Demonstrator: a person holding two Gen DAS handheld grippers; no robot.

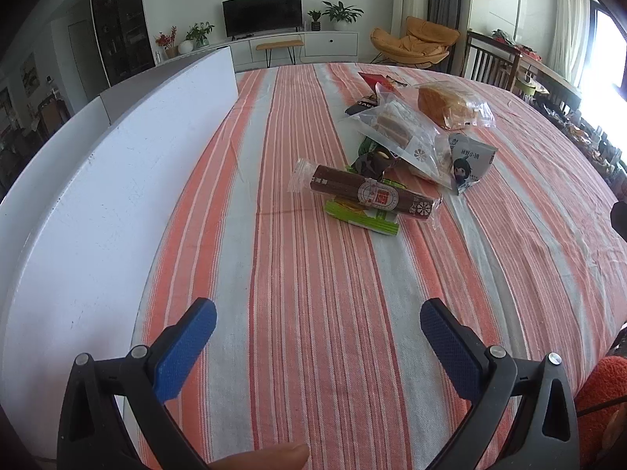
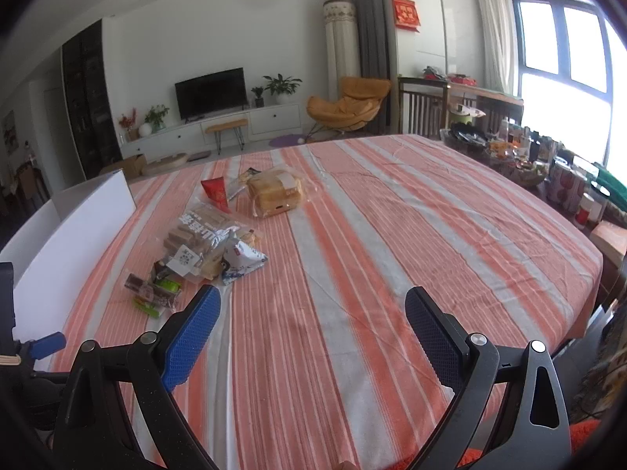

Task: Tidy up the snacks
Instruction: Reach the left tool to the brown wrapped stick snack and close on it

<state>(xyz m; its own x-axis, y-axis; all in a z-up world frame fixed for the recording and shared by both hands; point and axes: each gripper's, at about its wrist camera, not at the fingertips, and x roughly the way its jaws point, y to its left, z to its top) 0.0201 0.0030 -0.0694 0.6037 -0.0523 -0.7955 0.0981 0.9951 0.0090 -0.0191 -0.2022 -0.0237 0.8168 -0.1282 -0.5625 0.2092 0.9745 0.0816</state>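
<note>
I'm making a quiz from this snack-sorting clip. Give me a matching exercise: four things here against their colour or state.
Things:
1. bread loaf
2. long brown roll
3. green packet
4. left gripper

States:
A. open, holding nothing
B. lies under the brown roll
C. golden, in a clear bag
D. rests across another packet

Pairs: 1-C, 2-D, 3-B, 4-A

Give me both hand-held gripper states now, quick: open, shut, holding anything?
Left hand-held gripper: open, holding nothing, above the striped cloth short of the snack pile.
Right hand-held gripper: open, holding nothing.
</note>
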